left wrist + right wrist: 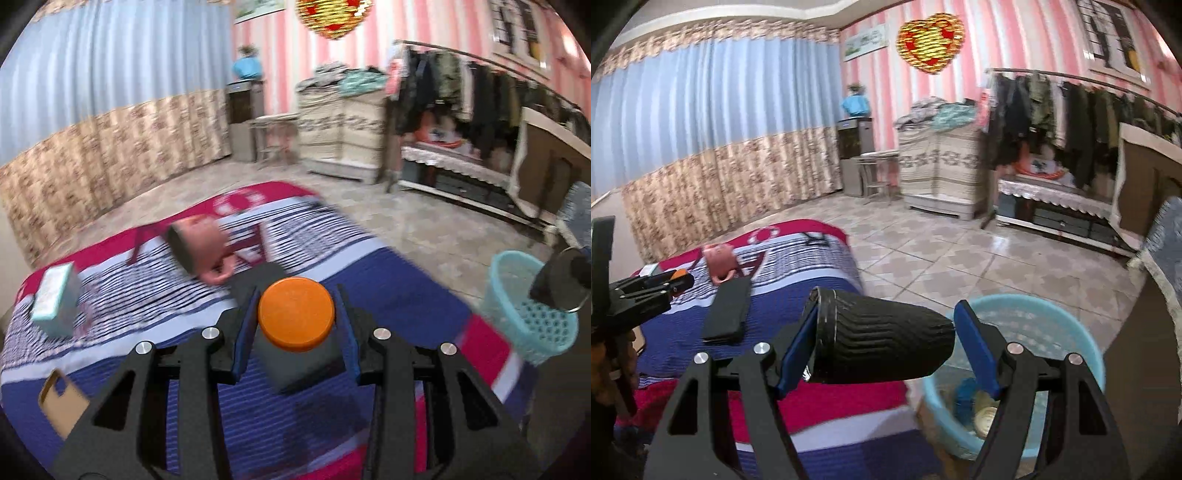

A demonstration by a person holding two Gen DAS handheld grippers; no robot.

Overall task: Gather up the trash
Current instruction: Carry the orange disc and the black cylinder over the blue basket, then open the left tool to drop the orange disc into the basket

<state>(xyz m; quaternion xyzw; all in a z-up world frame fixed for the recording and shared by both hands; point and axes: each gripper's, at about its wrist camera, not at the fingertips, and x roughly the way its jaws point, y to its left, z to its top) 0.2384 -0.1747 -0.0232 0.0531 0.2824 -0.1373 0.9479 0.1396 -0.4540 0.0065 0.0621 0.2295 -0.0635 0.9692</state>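
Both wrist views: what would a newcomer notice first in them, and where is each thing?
In the left wrist view, the left hand-held gripper is closed on a grey container with a bright orange lid, above the striped bedspread. In the right wrist view, the right hand-held gripper has a black ribbed cup lying sideways between its fingers, right beside the light blue basket on the floor, which already holds some items.
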